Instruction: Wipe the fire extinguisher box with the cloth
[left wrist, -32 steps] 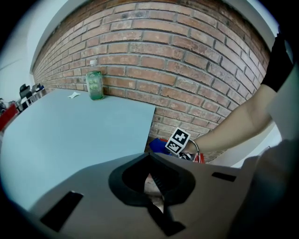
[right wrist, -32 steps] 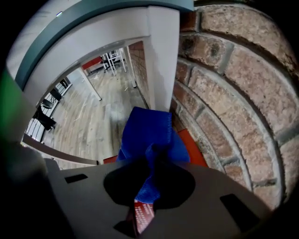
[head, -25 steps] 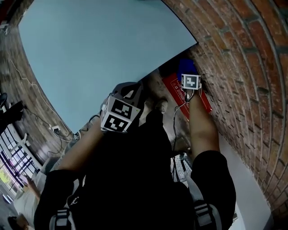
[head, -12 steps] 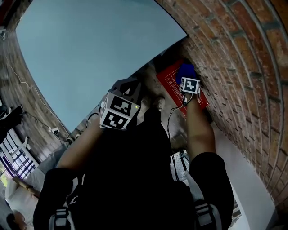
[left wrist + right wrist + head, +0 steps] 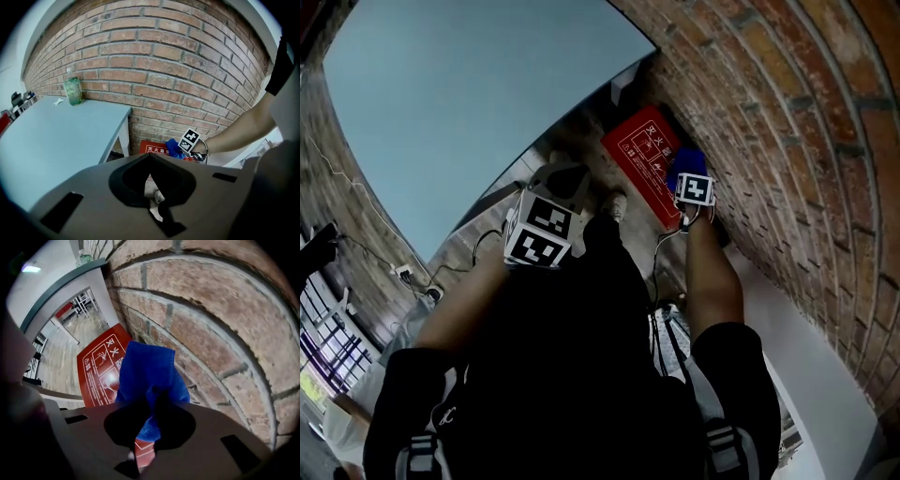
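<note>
The red fire extinguisher box (image 5: 640,161) lies on the floor against the brick wall, its printed face up. It also shows in the right gripper view (image 5: 96,369) and the left gripper view (image 5: 154,149). My right gripper (image 5: 152,414) is shut on a blue cloth (image 5: 149,373), which rests on the box's wall-side edge. In the head view the cloth (image 5: 688,161) sits just beyond the right gripper's marker cube (image 5: 695,189). My left gripper (image 5: 546,225) hangs away from the box over the floor, jaws together with nothing in them (image 5: 157,208).
A light blue table (image 5: 459,94) stands left of the box, with a green bottle (image 5: 73,90) at its far end. The brick wall (image 5: 787,112) runs along the right, with a white ledge (image 5: 792,366) near me. A shoe (image 5: 617,203) and cables lie on the floor.
The right gripper has slid the blue cloth across the box toward the wall side, so more of the red printed face shows. The left gripper has stayed put.
</note>
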